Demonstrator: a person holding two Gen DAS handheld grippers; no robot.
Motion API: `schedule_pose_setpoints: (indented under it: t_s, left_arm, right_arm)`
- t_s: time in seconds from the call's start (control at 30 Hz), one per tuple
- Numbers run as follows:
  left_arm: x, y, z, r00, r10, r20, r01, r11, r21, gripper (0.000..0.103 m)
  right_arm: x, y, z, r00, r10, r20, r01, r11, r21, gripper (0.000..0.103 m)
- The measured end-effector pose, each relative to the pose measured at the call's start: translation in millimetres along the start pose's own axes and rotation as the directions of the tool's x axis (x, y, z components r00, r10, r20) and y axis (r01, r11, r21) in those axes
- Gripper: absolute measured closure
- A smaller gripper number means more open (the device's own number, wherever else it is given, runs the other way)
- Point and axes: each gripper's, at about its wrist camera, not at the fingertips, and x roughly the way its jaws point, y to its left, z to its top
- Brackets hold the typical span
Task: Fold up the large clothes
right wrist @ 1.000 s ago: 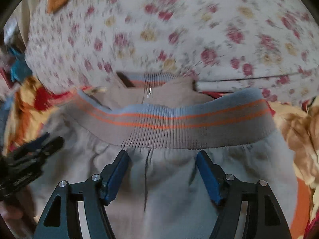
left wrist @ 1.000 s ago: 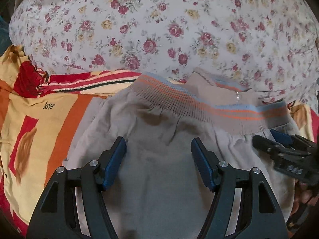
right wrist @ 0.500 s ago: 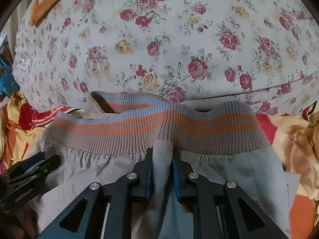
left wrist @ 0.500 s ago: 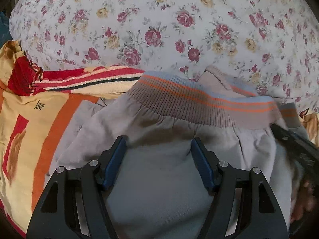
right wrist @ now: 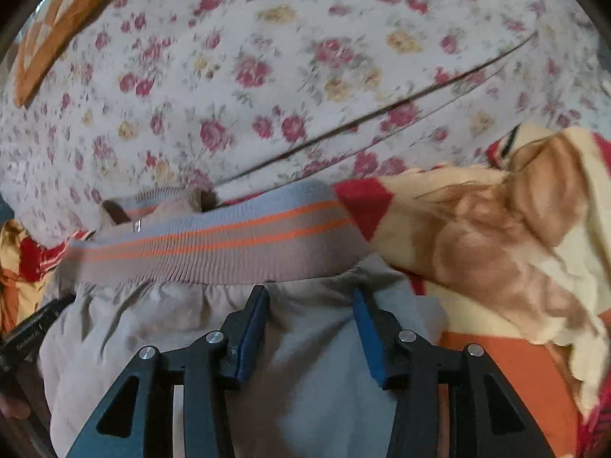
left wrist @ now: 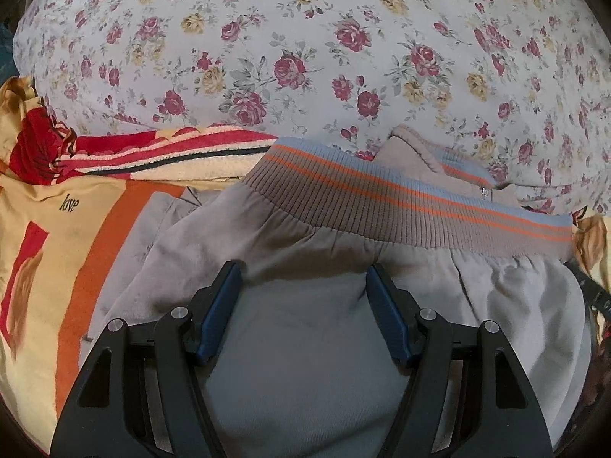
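Observation:
A taupe jacket with a ribbed hem band striped blue and orange lies folded on the bed. My left gripper is open, fingers resting over the grey fabric just below the band. My right gripper is open over the jacket near the right end of the band, holding nothing. The collar and zip pull poke out behind the band.
A large floral-print pillow or duvet rises right behind the jacket. A yellow, orange and red printed blanket covers the bed on the left and bunches up at the right. The left gripper's edge shows at the far left.
My right gripper was shut on a pinch of jacket fabric half a second ago; it has let go, opened and swung toward the right. The left gripper stayed open and edged closer to the band.

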Motion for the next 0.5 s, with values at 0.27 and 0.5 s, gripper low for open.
schedule_pose_setpoints:
  t_s: [0.27,0.5]
  left_arm:
    - [-52,31,-24,0.997,-0.078,0.011,0.078,0.997,0.024,0.035]
    - [-98,86,-70,0.992,-0.124,-0.017,0.125,0.992,0.009,0.035]
  right_arm:
    - [-68,-15,-23,0.995,0.093,0.023,-0.093,0.996,-0.008,0.033]
    - [-108,-55,-85,0.99,0.131,-0.05,-0.134,0.99,-0.05,0.026]
